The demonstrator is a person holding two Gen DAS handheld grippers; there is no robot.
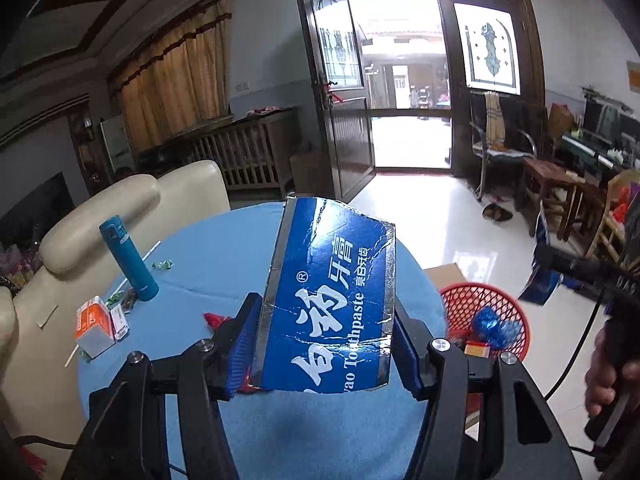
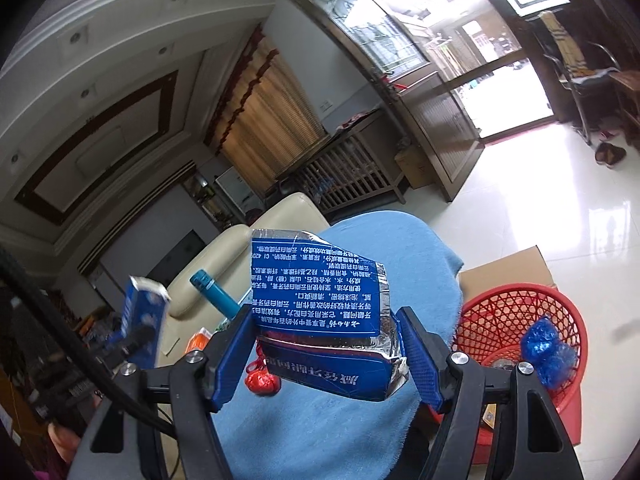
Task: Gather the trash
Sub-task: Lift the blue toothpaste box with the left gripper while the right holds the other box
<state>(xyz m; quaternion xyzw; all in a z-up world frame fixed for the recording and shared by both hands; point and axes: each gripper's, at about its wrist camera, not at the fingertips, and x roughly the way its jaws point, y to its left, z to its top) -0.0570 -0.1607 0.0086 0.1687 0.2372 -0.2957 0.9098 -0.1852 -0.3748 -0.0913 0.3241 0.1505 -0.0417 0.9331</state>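
Note:
My left gripper (image 1: 326, 354) is shut on a flattened blue toothpaste box (image 1: 328, 292), held above the round table with a blue cloth (image 1: 224, 256). My right gripper (image 2: 326, 354) is shut on another crumpled blue toothpaste box piece (image 2: 320, 300), also held above the blue cloth (image 2: 384, 248). A red mesh basket (image 1: 516, 316) stands on the floor right of the table with blue wrappers (image 1: 492, 326) inside; it also shows in the right wrist view (image 2: 500, 312). A red wrapper (image 2: 262, 382) lies on the cloth under my right gripper.
A teal flask (image 1: 128, 262), an orange-and-white box (image 1: 94, 326), green candy wrappers (image 1: 162, 265) and a white stick lie on the table's left. Cream chairs (image 1: 120, 208) stand behind it. A cardboard box (image 2: 512, 268) sits by the basket. The other gripper (image 1: 616, 292) shows at right.

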